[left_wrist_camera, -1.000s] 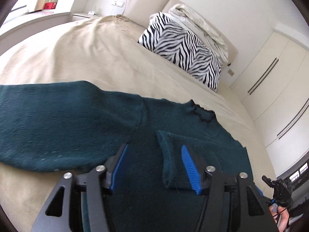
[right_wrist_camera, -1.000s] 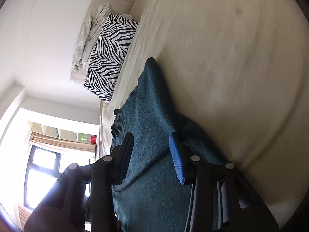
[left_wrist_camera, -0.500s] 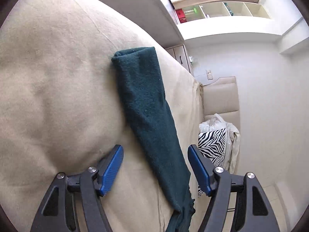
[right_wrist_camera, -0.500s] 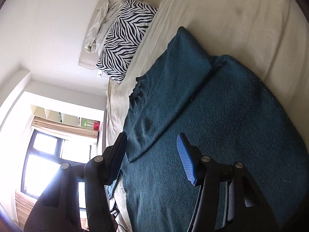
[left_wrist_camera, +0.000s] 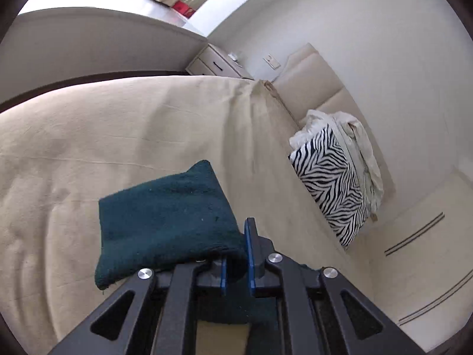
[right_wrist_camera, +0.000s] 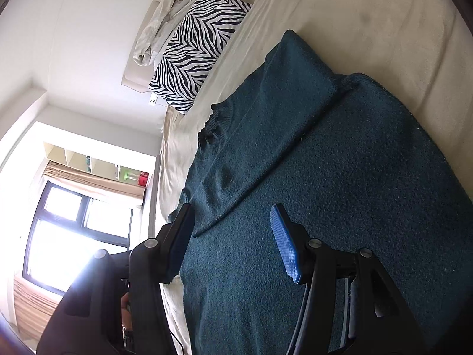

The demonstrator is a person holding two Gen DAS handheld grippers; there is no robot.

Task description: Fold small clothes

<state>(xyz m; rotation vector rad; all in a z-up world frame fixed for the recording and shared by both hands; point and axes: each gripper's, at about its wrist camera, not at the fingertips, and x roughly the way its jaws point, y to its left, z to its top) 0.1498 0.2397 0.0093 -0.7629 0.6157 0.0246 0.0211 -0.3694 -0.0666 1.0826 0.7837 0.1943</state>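
On the beige bed sheet [right_wrist_camera: 369, 9] lies a dark teal knitted sweater [right_wrist_camera: 340, 177], spread flat with one sleeve folded diagonally across its front. The right gripper [right_wrist_camera: 233, 239] hovers over the lower body of the garment, its blue-padded jaws standing well apart with nothing between them. In the left wrist view, the left gripper [left_wrist_camera: 236, 263] is clamped on the sweater's other sleeve [left_wrist_camera: 165, 222], jaws nearly together with the knit pinched between the pads; the cuff end hangs forward above the sheet. At the head of the bed a zebra-striped pillow [left_wrist_camera: 334, 186] leans against the padded headboard [left_wrist_camera: 313, 80], with a crumpled white cloth [left_wrist_camera: 360, 148] draped behind it.
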